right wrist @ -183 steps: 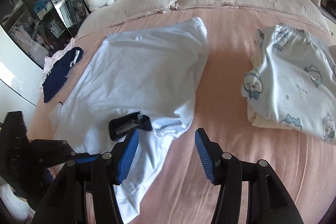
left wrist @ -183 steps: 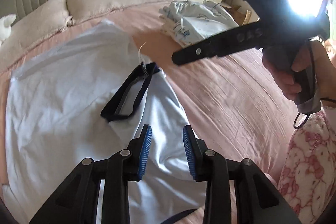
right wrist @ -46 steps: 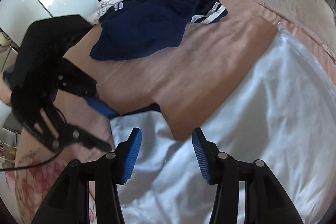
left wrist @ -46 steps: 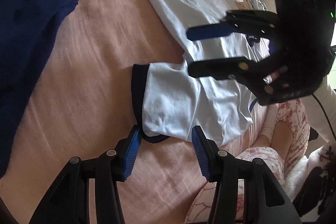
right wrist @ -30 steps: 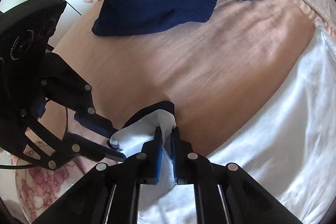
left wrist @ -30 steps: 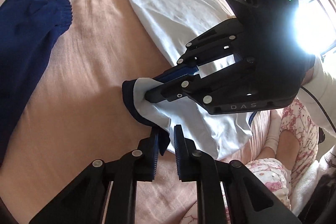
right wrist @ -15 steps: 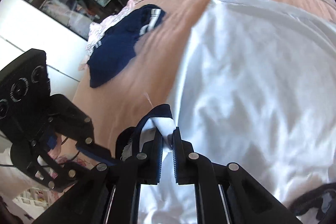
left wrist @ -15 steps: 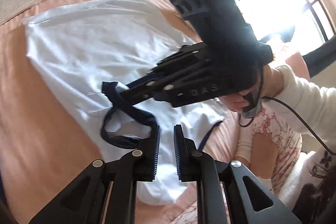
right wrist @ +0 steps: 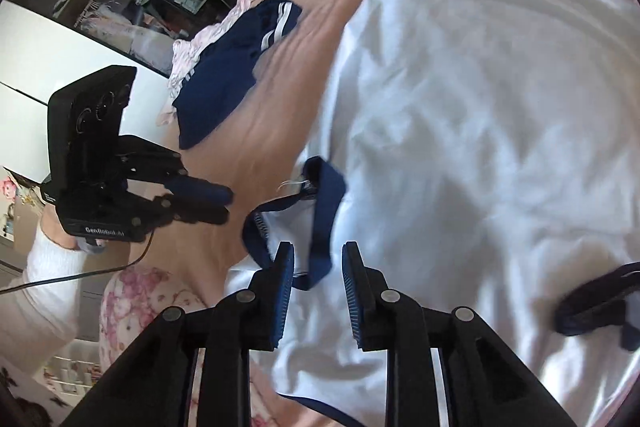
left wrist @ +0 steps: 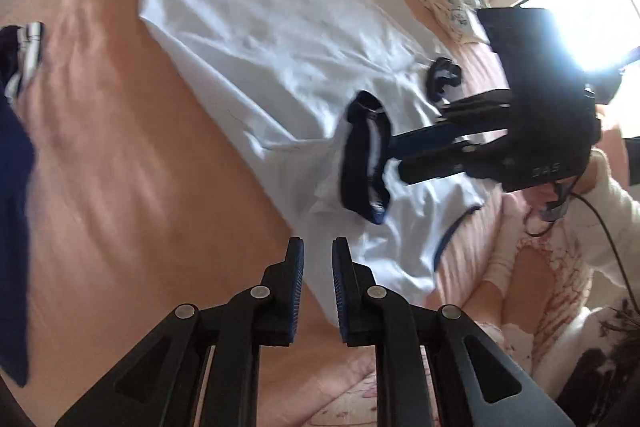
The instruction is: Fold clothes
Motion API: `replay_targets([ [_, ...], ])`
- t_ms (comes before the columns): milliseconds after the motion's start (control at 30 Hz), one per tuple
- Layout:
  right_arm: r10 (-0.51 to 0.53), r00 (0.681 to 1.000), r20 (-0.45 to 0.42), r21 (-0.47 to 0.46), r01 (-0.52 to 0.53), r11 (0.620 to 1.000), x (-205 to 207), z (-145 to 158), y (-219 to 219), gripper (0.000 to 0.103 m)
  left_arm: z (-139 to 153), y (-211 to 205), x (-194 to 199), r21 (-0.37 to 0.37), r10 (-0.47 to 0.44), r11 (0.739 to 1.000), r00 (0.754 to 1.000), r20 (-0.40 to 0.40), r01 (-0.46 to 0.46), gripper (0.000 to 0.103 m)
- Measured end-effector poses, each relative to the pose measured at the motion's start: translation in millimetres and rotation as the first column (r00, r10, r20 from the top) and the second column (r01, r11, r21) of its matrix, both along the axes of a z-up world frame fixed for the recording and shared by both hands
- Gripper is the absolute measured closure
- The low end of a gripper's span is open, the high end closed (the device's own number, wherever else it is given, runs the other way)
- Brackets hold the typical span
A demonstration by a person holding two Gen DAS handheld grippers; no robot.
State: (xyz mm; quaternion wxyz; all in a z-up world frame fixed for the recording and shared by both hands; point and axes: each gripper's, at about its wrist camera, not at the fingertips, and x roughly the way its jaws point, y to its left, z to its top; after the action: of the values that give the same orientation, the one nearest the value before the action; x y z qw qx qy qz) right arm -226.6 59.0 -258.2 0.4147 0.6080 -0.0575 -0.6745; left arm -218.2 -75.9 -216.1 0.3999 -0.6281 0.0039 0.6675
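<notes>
White shirt on the pink bed, sleeve folded in

The white shirt (left wrist: 280,39) lies spread out on the pink bed (left wrist: 120,147) and fills the middle of the left wrist picture. Its sleeve with the dark blue cuff (left wrist: 366,163) is folded in and lies on top of the shirt, right of the middle. The right gripper (right wrist: 318,267) sits at the bottom of its own picture. Its jaws have just been opening and now stand a little apart, with the cuff just past the tips and nothing pinched. The left gripper (left wrist: 318,267) is at the bottom middle of its picture, over the shirt's edge. Its jaws have only a thin gap and hold nothing. A dark blue garment (right wrist: 232,67) lies in the upper left of the right wrist picture.
</notes>
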Motion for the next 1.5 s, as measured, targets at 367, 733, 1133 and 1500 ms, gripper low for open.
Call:
replay_targets([
  [367, 0.140, 0.956, -0.259, 0.354, -0.041, 0.934, 25, 0, -6, 0.091, 9, 25, 29, -0.051, -0.127, 0.991, 0.987, -0.099, 0.123, 0.088],
  [733, 0.111, 0.971, -0.214, 0.265, -0.051, 0.963, 43, 12, -14, 0.085, -31, 10, -9, -0.166, 0.079, 0.982, 0.995, -0.061, -0.088, 0.087],
  [1133, 0.228, 0.956, -0.183, 0.126, -0.208, 0.970, 59, -3, -45, 0.071, -2, -5, 28, -0.084, -0.026, 0.996, 0.999, -0.027, 0.024, 0.087],
  [1500, 0.136, 0.975, -0.177, 0.128, -0.114, 0.985, 44, 25, -8, 0.101, 8, 1, 24, -0.084, -0.046, 0.996, 0.986, -0.158, 0.033, 0.087],
])
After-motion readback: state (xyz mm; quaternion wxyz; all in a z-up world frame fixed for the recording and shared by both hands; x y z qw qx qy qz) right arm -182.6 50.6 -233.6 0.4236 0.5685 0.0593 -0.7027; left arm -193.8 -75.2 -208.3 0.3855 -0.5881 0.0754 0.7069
